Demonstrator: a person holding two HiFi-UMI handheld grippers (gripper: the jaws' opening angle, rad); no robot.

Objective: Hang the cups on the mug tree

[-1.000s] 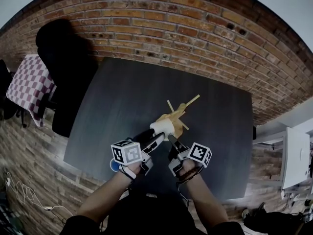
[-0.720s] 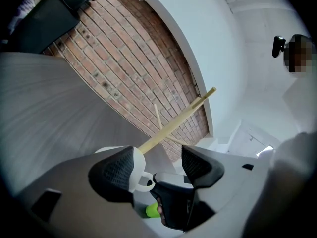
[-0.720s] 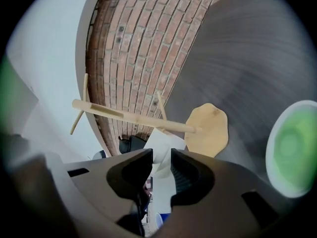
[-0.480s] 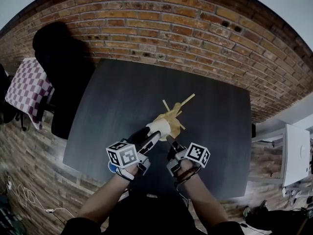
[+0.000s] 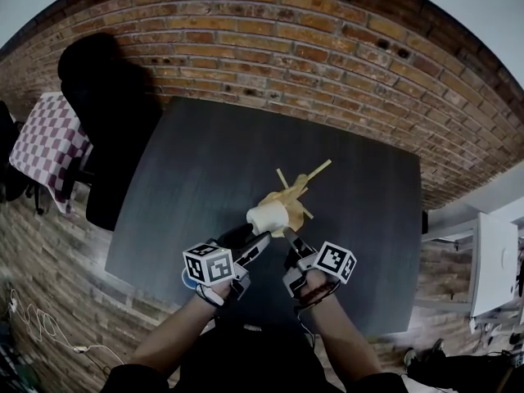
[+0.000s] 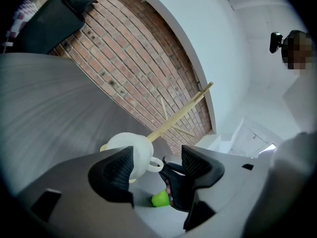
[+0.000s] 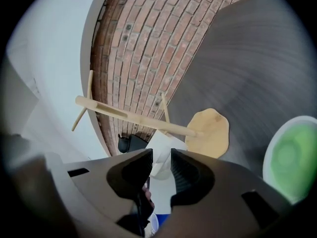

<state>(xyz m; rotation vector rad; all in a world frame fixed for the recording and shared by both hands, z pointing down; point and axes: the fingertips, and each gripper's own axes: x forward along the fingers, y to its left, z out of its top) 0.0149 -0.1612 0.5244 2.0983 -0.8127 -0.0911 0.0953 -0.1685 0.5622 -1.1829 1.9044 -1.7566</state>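
Note:
The wooden mug tree [image 5: 296,188] stands near the middle of the dark table [image 5: 205,162]. A white cup [image 5: 268,217] hangs on its near side, handle [image 6: 154,165] toward me. My left gripper [image 5: 259,244] is open just short of the cup, which shows beyond its jaws [image 6: 130,150]. My right gripper [image 5: 293,238] sits beside the cup's handle. Its jaws stand a narrow gap apart, and the white cup [image 7: 163,150] shows through the gap with nothing pressed between the pads. In the right gripper view the tree's stem [image 7: 133,117] and round base [image 7: 210,133] lie just ahead.
A green cup [image 6: 159,199] stands on the table near my right gripper and fills the right edge [image 7: 291,157] of the right gripper view. A blue cup [image 5: 190,277] peeks out under my left gripper. A black chair [image 5: 106,97] stands at the table's far left, a brick wall [image 5: 327,47] behind.
My left gripper has let go of the white cup and drawn back toward me. The cup stays hanging on the tree. The right gripper has barely moved.

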